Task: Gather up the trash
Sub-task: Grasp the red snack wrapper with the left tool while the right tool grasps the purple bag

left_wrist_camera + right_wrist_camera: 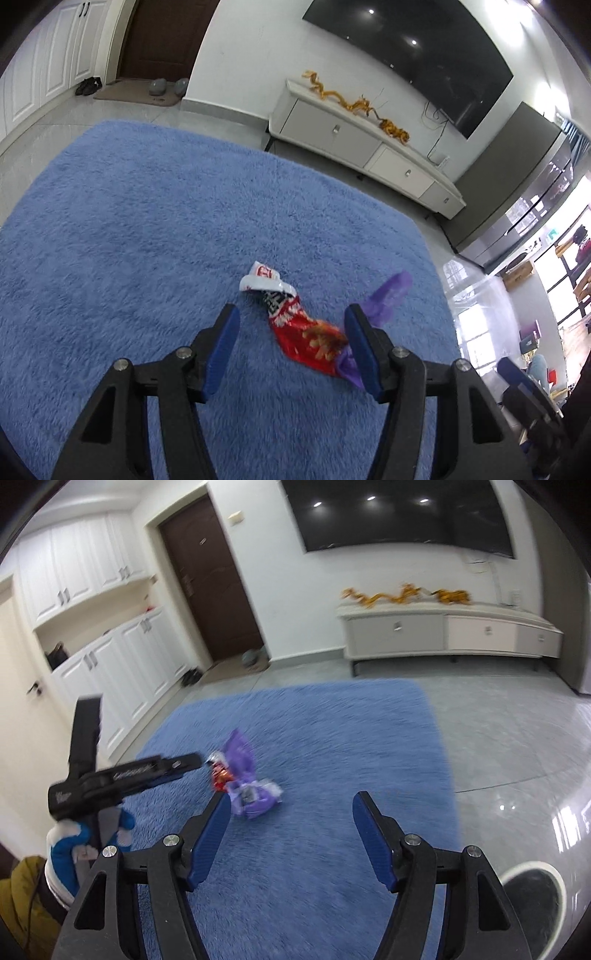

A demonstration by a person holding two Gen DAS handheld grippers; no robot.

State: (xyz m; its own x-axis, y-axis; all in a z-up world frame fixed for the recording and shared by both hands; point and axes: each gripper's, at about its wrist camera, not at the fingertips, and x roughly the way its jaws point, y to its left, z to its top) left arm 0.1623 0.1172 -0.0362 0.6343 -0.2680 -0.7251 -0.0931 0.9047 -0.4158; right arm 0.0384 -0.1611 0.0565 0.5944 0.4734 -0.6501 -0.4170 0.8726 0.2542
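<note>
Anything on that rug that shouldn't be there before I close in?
Yes: a crumpled red snack wrapper and a purple wrapper lie touching each other on the blue rug. Both are litter. The left gripper, open, hovers over the red one.

Red wrapper (pixel 301 328) on rug (pixel 147 229), purple wrapper (pixel 388 291) touching its right side

— What colours on the rug (pixel 147 229)?
— Shaggy blue all over. The red wrapper (pixel 306 336) on it has a white end with red print, a black-and-white patterned band and orange-yellow marks.
— And beside it?
— A purple wrapper (pixel 245 779), with pale patches.
— The tongs?
— Left tongs (pixel 291 317) and right tongs (pixel 290 805): black frames, blue ribbed pads.
— Further back?
— White cabinet (pixel 443 627) carrying golden-orange ornaments (pixel 402 594), dark brown door (pixel 210 579).
</note>
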